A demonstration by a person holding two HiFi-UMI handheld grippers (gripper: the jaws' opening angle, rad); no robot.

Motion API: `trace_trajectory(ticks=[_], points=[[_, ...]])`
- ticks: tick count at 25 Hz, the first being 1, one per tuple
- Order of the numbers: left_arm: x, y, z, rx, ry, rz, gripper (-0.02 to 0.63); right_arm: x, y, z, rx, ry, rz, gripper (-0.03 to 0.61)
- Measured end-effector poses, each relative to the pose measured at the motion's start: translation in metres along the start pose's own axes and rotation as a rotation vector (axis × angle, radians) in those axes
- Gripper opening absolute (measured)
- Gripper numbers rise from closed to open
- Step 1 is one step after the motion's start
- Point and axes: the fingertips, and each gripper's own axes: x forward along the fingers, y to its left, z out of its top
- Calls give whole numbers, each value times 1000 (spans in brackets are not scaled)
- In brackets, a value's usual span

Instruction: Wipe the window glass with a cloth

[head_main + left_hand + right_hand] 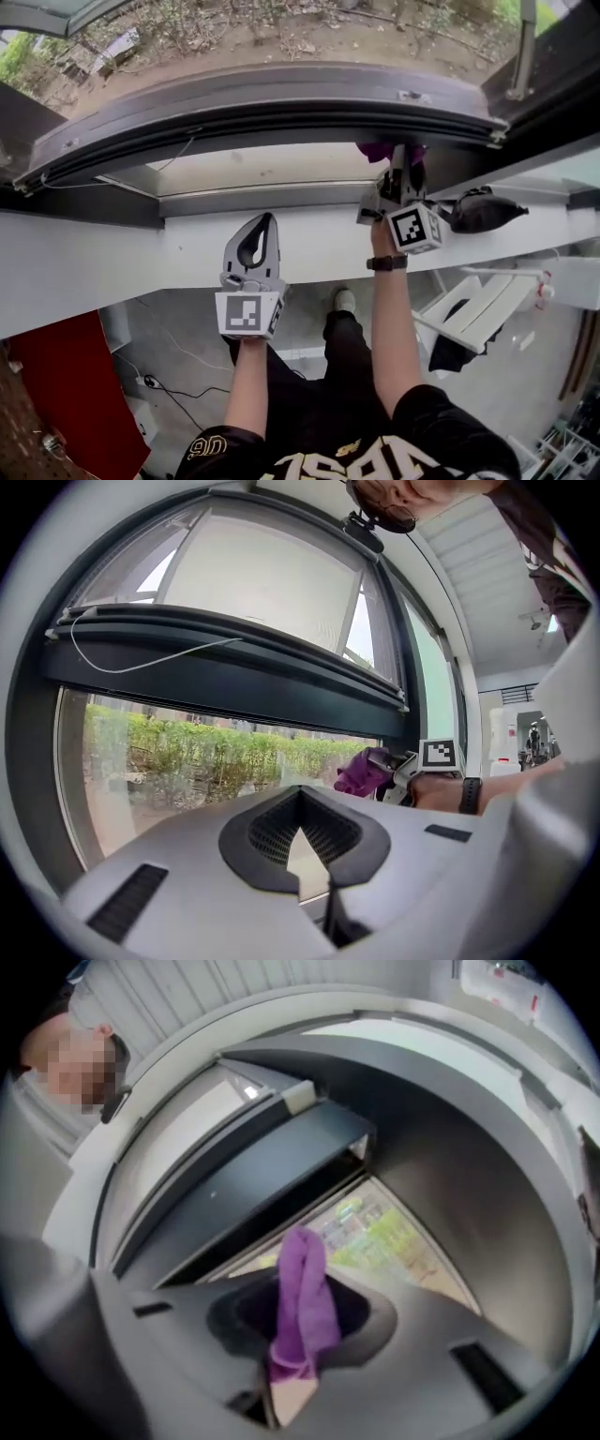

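Cloth (302, 1307), purple and bunched into a narrow fold, sits clamped between the jaws of the right hand-held gripper (295, 1358), its loose end standing out past the tips toward the window glass (384, 1237). In the head view the cloth (389, 150) is at the right end of the pane (253, 164), just under the dark curved frame (262, 94). No view settles whether the fabric is touching the glass.

The right hand-held gripper (401, 167) is held out at arm's length over the white sill (141, 253), its marker cube facing the camera and a dark watch (386, 263) on the wrist behind it. Seen from the left gripper view, the cloth (364, 771) shows against the pane (187, 752), with a green hedge (234, 752) beyond.

The left hand-held gripper (267, 220) is held lower and to the left, near the sill's edge and well apart from the cloth. Its jaws are closed tip to tip around an empty hollow, and nothing is gripped between them (300, 794).

A dark rounded object (483, 208) lies on the sill just beside the right hand-held gripper. A red panel (66, 384) stands below the sill at the lower left.
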Motion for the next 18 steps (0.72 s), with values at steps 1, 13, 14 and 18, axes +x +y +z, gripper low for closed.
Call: trace_trajectory(ticks=[1,13,14,18], points=[[-3,7,1,-1,-4,10,12,0,13,-10,-11,26,23,80],[-147,239,14,-18,26,253,12,17,354,-294,109,413,470,80],[-160,253,13,-17,29,263,12,20,379,-313,112,424,498,80],[-206,298,11,-27,43,336,12,42,456,-380,106,478,573,80]])
